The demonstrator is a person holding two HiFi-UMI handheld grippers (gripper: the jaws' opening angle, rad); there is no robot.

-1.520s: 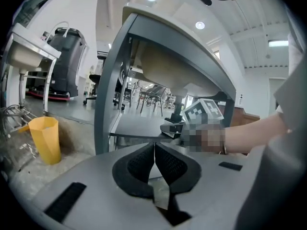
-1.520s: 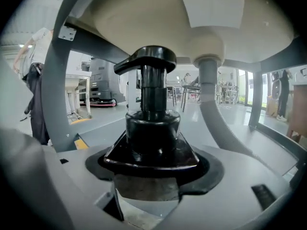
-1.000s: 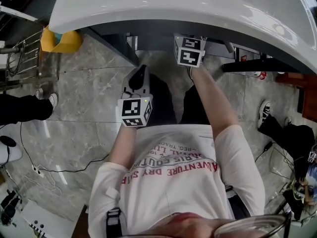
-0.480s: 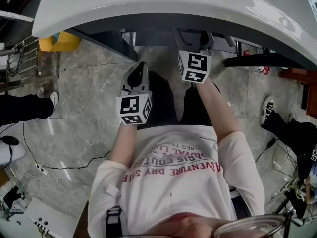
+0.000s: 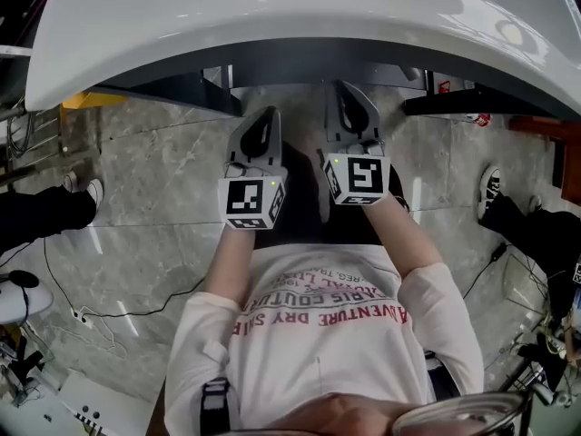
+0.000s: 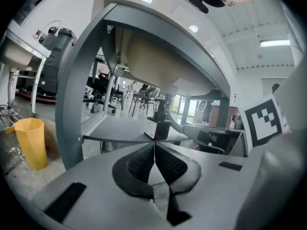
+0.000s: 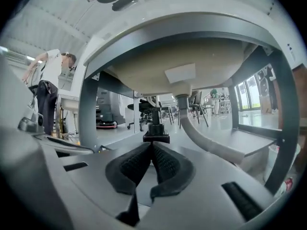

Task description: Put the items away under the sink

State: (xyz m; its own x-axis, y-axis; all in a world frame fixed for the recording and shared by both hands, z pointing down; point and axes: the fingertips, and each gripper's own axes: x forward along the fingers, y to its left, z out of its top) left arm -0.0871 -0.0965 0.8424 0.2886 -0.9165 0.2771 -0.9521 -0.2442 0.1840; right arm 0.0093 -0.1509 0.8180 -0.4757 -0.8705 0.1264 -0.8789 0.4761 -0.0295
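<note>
My left gripper (image 5: 263,121) and right gripper (image 5: 349,100) are held side by side just below the front rim of the white sink (image 5: 300,16), both pointing under it. Each is shut with nothing between its pads. In the left gripper view the shut left gripper (image 6: 154,150) faces a grey shelf (image 6: 115,131) under the basin, where a small dark box (image 6: 161,128) stands. In the right gripper view the shut right gripper (image 7: 152,150) points at a black fitting (image 7: 156,132) below the basin's underside (image 7: 182,56).
A grey drain hose (image 7: 206,140) curves down from the basin to the right. Grey frame legs (image 6: 72,104) flank the opening. A yellow bin (image 6: 31,142) stands on the floor at left. A red-and-white can (image 5: 478,116) lies at the right. Cables (image 5: 82,307) trail on the floor.
My right gripper has drawn back out from under the sink toward my body and now sits level with the left one. The left gripper has barely moved.
</note>
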